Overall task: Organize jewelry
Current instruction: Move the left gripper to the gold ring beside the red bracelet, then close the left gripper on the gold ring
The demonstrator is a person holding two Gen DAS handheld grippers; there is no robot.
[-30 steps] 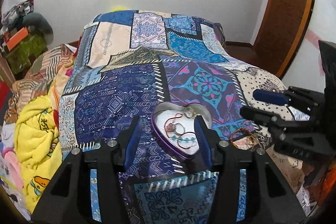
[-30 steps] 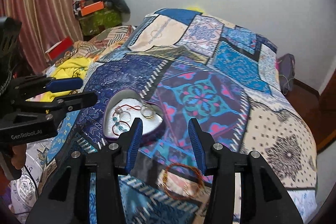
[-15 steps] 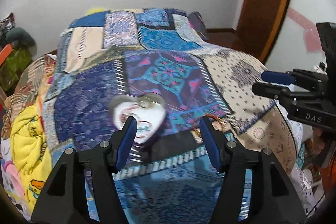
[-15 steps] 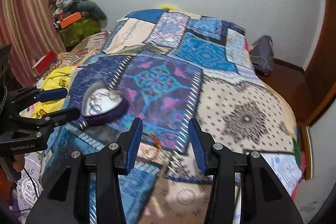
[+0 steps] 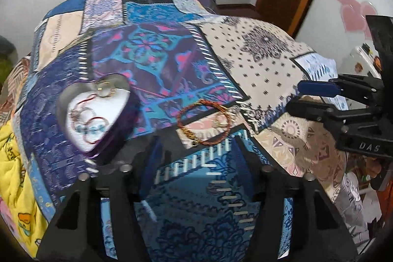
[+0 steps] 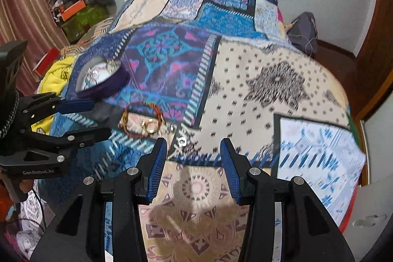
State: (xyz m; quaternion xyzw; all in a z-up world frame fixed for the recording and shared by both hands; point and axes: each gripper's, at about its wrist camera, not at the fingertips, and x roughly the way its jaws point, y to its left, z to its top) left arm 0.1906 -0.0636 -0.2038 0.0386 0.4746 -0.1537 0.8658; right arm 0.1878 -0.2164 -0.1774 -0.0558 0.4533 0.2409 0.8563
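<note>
Jewelry is split between two places on the patchwork bed (image 6: pixel 270 95): several bracelets and rings already lie inside the heart-shaped box (image 5: pixel 94 107), while a braided orange bracelet (image 5: pixel 203 120) with gold rings (image 6: pixel 149 125) inside its loop, and a small silver ring (image 6: pixel 182 141) just beside it, lie loose on the quilt near the box. The left claw (image 5: pixel 194 151) hangs spread wide and empty just short of the bracelet; the right claw (image 6: pixel 194 151) is equally wide and empty, with the silver ring just ahead of its tips. The risk, I judge, is pinching quilt fabric along with these thin pieces, or nudging the rings so they slide into a fold of the busy pattern and get lost.
</note>
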